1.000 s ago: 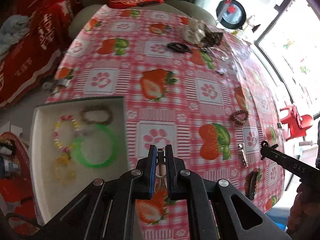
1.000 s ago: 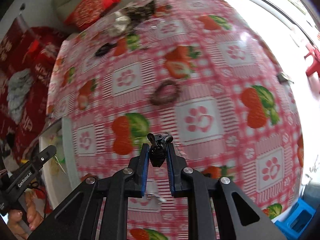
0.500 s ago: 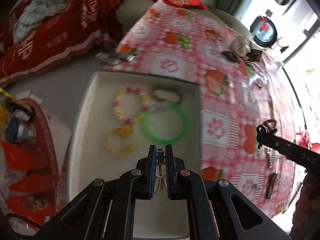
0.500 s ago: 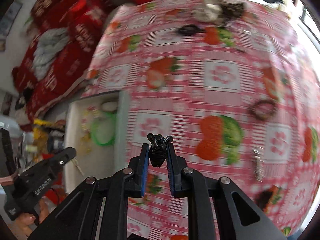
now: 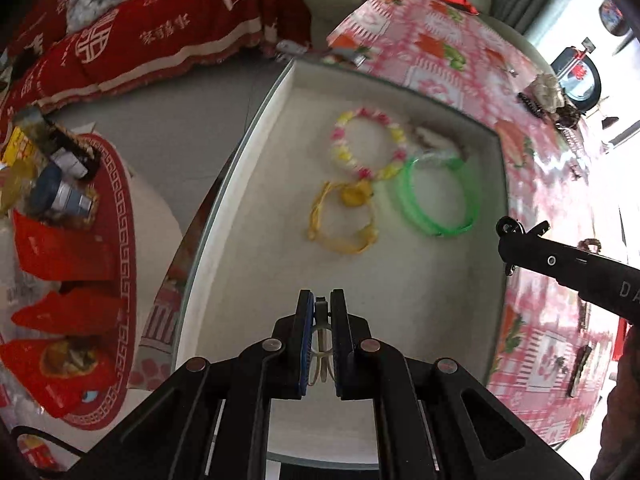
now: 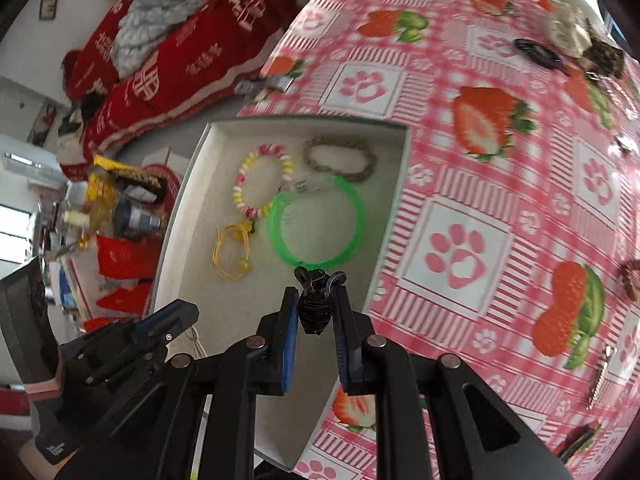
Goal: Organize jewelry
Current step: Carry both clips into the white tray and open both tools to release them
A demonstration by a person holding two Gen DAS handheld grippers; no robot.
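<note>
Left gripper (image 5: 321, 312) clamped on a pale thin ring (image 5: 322, 354), above the near part of the white tray (image 5: 256, 128). Right gripper (image 6: 317, 308) clamped on a black hair clip (image 6: 316, 300), over the tray's near right corner, just near of the green bangle (image 6: 318, 220). Farther in: yellow cord bracelet (image 5: 342, 220), pink-and-yellow beaded bracelet (image 5: 368, 144), brown braided bracelet (image 6: 340, 159).

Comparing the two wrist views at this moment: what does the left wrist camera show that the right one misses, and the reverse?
Only the left wrist view shows the pale clear loop pinched in the left gripper, seen close.

Only the right wrist view shows the black clip clamped in the right gripper from behind, plus the silver clip and a brown bracelet lying on the tablecloth.

Both show the white tray holding the green bangle, the pink and yellow bead bracelet and the yellow cord bracelet.
</note>
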